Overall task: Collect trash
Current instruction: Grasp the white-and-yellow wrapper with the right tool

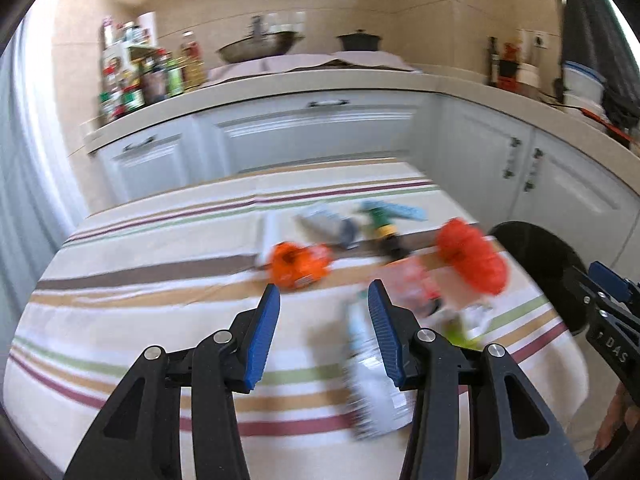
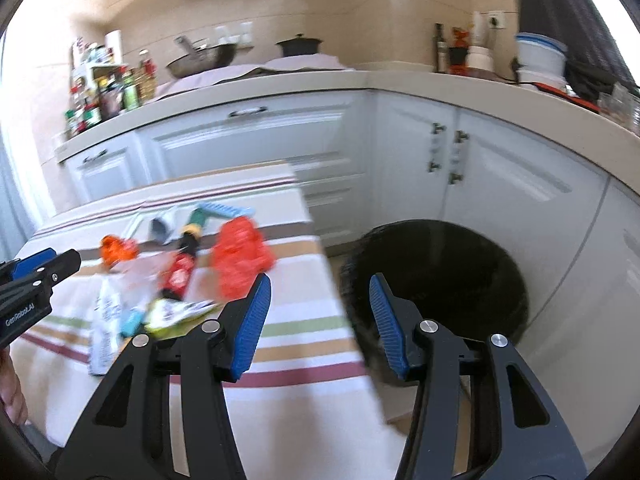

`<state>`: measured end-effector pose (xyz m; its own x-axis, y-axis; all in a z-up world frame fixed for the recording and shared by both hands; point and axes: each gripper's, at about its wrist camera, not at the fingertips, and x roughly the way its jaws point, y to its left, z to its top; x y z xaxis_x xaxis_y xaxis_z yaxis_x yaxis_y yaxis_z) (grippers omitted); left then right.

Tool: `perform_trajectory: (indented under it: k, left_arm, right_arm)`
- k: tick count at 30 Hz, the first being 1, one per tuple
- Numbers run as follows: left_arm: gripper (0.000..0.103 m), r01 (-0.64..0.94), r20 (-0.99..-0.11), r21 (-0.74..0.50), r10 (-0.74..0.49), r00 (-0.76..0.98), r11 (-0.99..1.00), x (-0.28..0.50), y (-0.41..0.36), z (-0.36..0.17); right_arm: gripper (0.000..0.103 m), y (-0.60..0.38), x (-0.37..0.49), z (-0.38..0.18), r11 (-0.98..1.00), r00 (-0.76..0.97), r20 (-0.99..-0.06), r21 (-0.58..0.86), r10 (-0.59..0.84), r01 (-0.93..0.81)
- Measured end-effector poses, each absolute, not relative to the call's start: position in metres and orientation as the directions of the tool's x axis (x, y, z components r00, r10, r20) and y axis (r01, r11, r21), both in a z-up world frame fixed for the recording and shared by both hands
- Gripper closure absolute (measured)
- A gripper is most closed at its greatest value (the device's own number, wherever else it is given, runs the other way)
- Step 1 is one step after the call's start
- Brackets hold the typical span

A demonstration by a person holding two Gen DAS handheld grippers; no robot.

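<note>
Both the left gripper and right gripper are hanging spread and empty. Rushing could knock the red bag off the table's right edge, missing the bin.

Home kitchen. Beige tiled walls; L-shaped pale countertop over white panelled cabinets with metal handles. Wok and black lidded pot at the back edge; sauce and oil bottles at the left end. Striped tablecloth on a table; black bin on the floor.
</note>
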<state>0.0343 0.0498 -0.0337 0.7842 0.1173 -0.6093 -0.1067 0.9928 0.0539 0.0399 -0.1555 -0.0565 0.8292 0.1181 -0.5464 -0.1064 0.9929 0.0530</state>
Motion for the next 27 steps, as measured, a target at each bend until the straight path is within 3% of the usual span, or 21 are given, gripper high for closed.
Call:
perform_trajectory:
  k: [9,12,22,27]
  left_arm:
    - [0.057,-0.207,-0.616,0.057,0.197,0.763,0.977,0.017,0.099,-0.044]
    - [0.055,-0.225,-0.621,0.056,0.211,0.755,0.973,0.015,0.109,-0.048]
    - [0.046,-0.234,-0.644,0.031,0.198,0.739,0.972,0.015,0.122,-0.058]
    - [0.044,-0.219,-0.650,0.028,0.184,0.737,0.975,0.017,0.118,-0.061]
  right_arm:
    - [0.053,-0.097,0.033,-0.061,0.974,0.791,-0.573,0.057,0.213,-0.221]
    - [0.047,-0.080,0.036,-0.066,0.967,0.778,-0.586,0.044,0.228,-0.250]
    - [0.046,-0.065,0.059,-0.088,0.972,0.719,-0.667,0.035,0.195,-0.231]
    - [0.061,-0.067,0.061,-0.092,0.972,0.714,-0.674,0.028,0.190,-0.232]
